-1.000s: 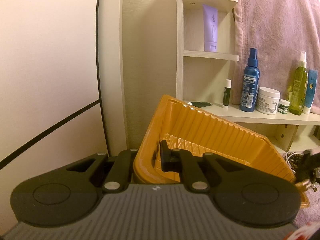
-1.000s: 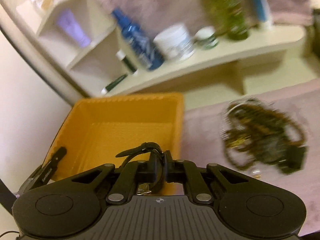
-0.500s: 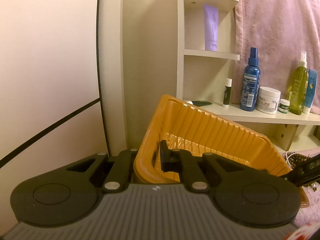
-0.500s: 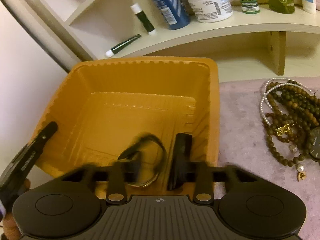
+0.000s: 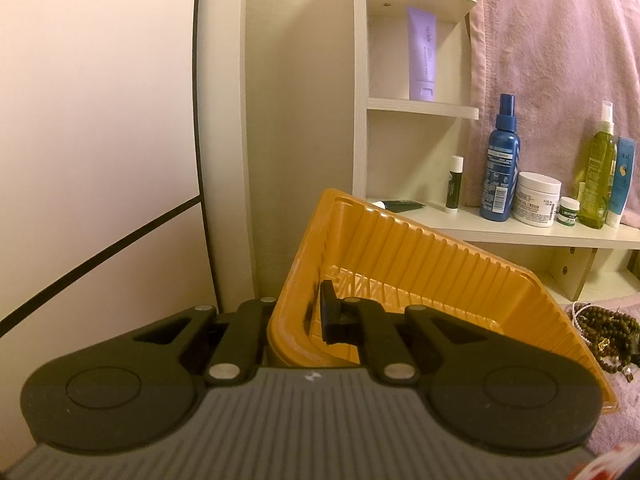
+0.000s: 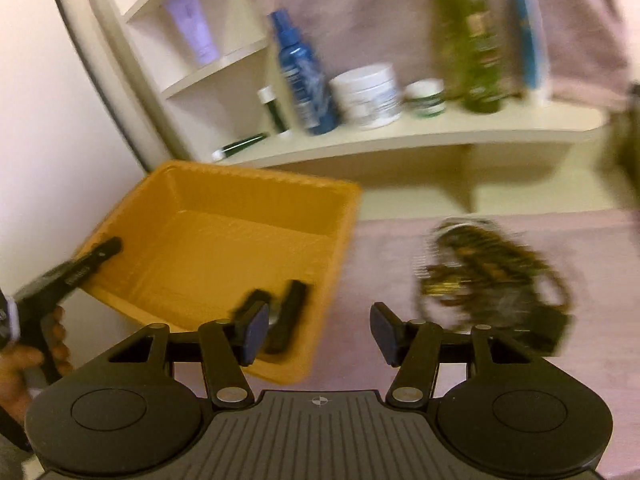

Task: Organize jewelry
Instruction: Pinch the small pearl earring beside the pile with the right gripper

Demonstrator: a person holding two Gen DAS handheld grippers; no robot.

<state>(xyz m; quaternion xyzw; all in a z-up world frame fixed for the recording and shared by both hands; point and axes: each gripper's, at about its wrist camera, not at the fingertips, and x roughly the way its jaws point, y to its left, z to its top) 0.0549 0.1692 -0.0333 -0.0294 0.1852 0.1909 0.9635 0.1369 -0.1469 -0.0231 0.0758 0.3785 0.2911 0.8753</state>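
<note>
Clamping the tilted orange tray (image 5: 420, 264), left gripper (image 5: 296, 316); right gripper (image 6: 316, 330) spread wide, empty.

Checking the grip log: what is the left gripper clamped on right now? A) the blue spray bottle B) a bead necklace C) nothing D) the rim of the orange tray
D: in the left wrist view the left gripper has its fingers shut on the near wall of the orange tray, which is tilted up.

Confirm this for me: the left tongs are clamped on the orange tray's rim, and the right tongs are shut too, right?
Not quite. The left tongs do clamp the orange tray rim, but the right tongs are open, pads wide apart, as the right wrist view shows.
</note>
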